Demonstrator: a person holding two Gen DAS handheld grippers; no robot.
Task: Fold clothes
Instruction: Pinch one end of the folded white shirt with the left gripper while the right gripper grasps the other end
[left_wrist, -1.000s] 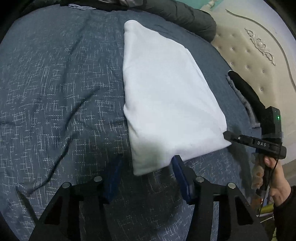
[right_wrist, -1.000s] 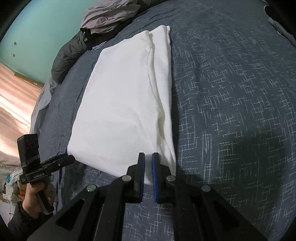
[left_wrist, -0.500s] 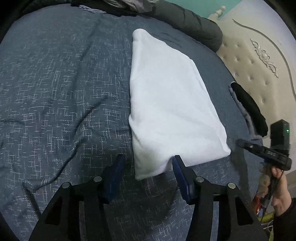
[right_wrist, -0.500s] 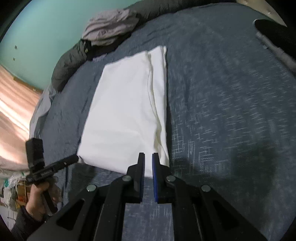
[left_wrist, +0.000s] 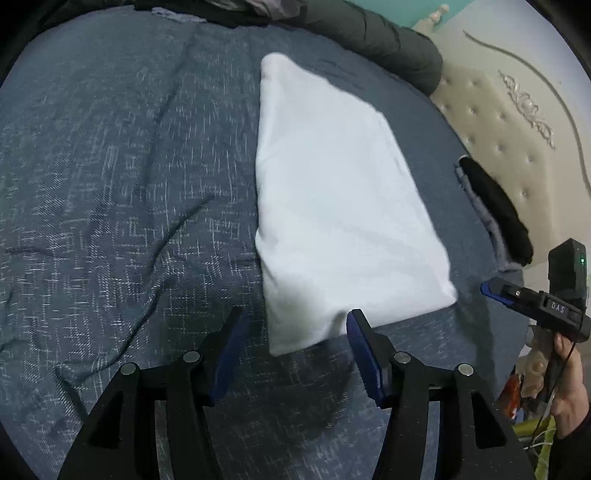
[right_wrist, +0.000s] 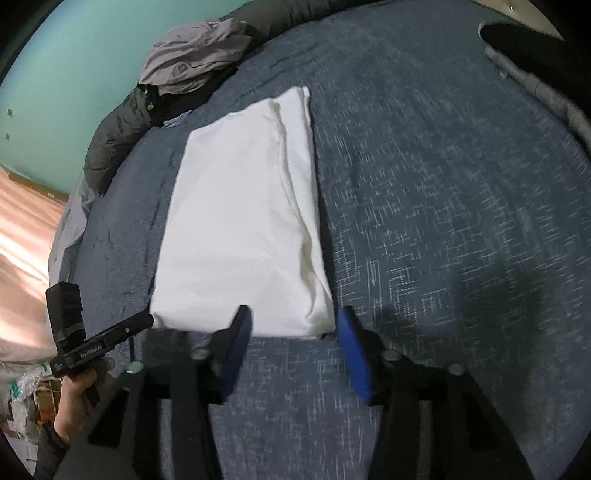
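A white garment (left_wrist: 332, 192), folded into a long rectangle, lies flat on the blue-grey bedspread (left_wrist: 110, 184). It also shows in the right wrist view (right_wrist: 240, 221). My left gripper (left_wrist: 293, 328) is open and empty, its jaws either side of the garment's near left corner, just short of it. My right gripper (right_wrist: 291, 325) is open and empty at the near right corner. The right gripper shows in the left wrist view (left_wrist: 532, 299). The left gripper shows in the right wrist view (right_wrist: 110, 338).
A dark jacket (left_wrist: 369, 33) and a grey garment (right_wrist: 192, 55) lie along the far edge of the bed. A black item on grey cloth (left_wrist: 495, 206) lies by the cream tufted headboard (left_wrist: 517, 122). A teal wall (right_wrist: 74, 55) stands behind.
My right gripper has let go of the garment's corner, opened and pulled back. Both grippers have drawn back a little from the garment, which now lies flat.
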